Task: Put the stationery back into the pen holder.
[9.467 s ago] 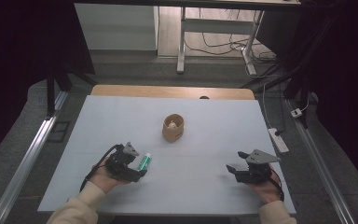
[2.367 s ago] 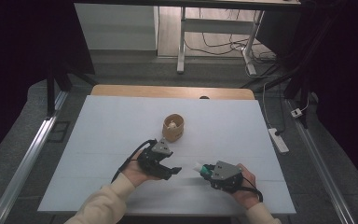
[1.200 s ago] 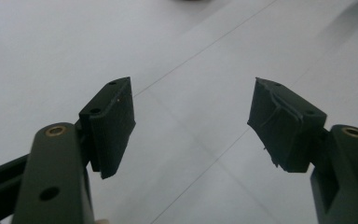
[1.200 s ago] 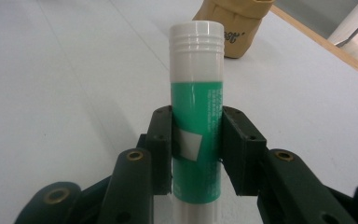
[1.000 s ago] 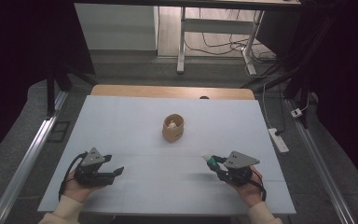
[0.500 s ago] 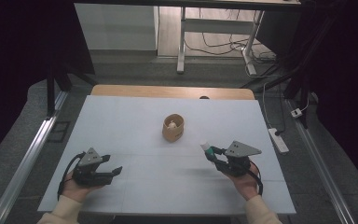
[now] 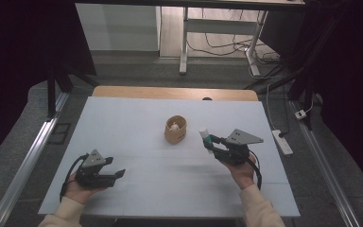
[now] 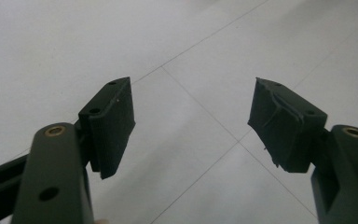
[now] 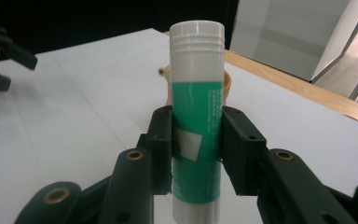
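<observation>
The glue stick (image 7: 206, 138) had moved to your right tool (image 7: 214, 142), clamped there and lifted beside the wooden cup (image 7: 175, 130); your left tool (image 7: 116, 174) rested open and empty on the surface (image 7: 123, 118).

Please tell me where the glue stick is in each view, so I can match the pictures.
High view: glue stick right of centre, in the right gripper, just right of the cup.
Left gripper view: not in it.
Right gripper view: glue stick upright, centre, clamped between the jaws.
Shared landmark: the cup, behind the stick.
</observation>
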A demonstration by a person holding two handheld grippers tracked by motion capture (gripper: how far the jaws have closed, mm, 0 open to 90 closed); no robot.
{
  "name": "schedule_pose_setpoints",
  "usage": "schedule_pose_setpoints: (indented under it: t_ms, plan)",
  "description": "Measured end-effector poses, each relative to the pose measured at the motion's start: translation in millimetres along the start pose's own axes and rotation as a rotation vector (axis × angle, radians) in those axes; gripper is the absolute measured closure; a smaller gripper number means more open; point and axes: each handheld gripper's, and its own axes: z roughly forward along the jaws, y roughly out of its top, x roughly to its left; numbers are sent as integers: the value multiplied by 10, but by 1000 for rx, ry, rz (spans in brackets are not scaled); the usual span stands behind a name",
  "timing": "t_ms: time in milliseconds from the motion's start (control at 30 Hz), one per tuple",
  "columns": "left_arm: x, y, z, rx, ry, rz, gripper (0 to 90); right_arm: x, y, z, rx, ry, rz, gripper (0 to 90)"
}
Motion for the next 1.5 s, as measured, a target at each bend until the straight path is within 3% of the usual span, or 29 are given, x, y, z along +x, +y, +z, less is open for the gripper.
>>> schedule_pose_setpoints:
  t_ms: [467, 1000, 1500]
  plan:
    - [11, 18, 23, 4, -9, 4, 302, -100, 232, 407, -33, 4, 53, 649]
    - [4, 21, 43, 13, -15, 10, 300, -209, 335, 738, -51, 15, 125, 649]
    - [19, 11, 51, 18, -22, 8, 299, -232, 485, 1081, -65, 34, 130, 649]
